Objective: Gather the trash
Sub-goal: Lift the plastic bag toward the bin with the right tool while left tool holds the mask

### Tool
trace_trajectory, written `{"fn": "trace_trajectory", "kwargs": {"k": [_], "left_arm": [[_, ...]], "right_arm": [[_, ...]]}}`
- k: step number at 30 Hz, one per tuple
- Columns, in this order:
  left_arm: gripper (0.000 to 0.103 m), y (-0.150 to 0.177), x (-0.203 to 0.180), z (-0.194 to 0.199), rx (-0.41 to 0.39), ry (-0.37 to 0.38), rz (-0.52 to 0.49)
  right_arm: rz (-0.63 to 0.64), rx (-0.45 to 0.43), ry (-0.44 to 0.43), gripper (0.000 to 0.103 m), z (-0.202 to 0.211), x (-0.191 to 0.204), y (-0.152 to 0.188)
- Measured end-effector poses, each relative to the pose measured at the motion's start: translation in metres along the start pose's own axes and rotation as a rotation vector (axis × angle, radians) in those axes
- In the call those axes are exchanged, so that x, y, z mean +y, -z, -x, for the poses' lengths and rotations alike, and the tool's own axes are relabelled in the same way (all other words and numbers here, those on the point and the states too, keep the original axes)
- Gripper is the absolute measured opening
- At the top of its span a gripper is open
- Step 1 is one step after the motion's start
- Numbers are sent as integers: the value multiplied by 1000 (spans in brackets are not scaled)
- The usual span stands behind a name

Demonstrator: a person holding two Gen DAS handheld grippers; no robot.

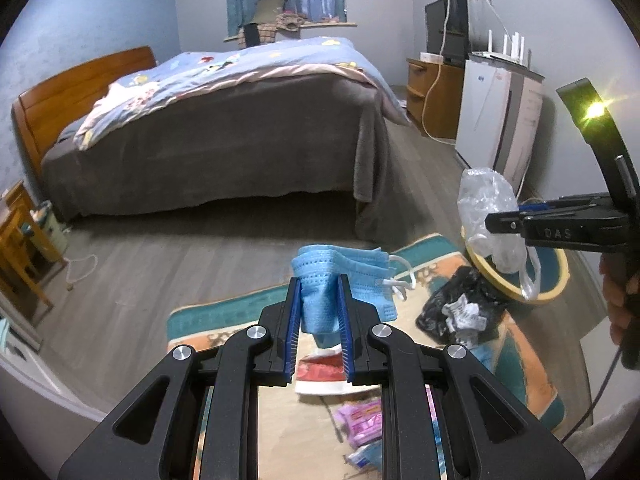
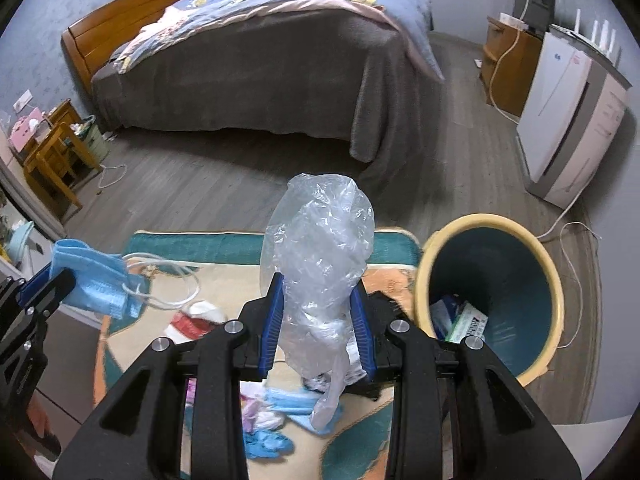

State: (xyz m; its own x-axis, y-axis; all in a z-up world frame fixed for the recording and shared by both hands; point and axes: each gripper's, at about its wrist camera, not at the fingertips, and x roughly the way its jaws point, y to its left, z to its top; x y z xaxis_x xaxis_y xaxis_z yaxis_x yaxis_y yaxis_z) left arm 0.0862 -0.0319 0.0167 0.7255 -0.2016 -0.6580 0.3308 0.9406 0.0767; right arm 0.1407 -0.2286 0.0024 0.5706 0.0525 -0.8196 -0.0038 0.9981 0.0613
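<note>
My left gripper (image 1: 319, 292) is shut on a light blue face mask (image 1: 344, 276) whose white ear loops dangle to the right. The same mask (image 2: 96, 280) hangs at the left of the right wrist view. My right gripper (image 2: 318, 300) is shut on a crumpled clear plastic bag (image 2: 320, 240), which also shows as the bag (image 1: 488, 208) at the right of the left wrist view. A yellow-rimmed teal bin (image 2: 492, 300) stands on the floor just right of the right gripper, with packaging inside. More trash lies on the patterned rug (image 2: 224, 248) below both grippers.
On the rug lie a black bag with crumpled paper (image 1: 460, 312), a red and white wrapper (image 1: 324, 372), pink packaging (image 1: 360, 420) and blue gloves (image 2: 264, 440). A bed (image 1: 220, 140) fills the far side. A white appliance (image 2: 568, 120) and cables stand at right, wooden furniture (image 2: 52, 156) at left.
</note>
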Motion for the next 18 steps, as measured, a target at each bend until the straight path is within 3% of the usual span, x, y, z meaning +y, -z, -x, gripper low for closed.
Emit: {"fn": "trace_trajectory", "kwargs": {"k": [4, 18], "left_arm": [[19, -2, -15, -7, 7, 7, -30], [19, -10, -60, -38, 41, 45, -78]], "right_arm": [[30, -18, 54, 32, -2, -8, 0], [31, -38, 84, 32, -8, -49, 0]]}}
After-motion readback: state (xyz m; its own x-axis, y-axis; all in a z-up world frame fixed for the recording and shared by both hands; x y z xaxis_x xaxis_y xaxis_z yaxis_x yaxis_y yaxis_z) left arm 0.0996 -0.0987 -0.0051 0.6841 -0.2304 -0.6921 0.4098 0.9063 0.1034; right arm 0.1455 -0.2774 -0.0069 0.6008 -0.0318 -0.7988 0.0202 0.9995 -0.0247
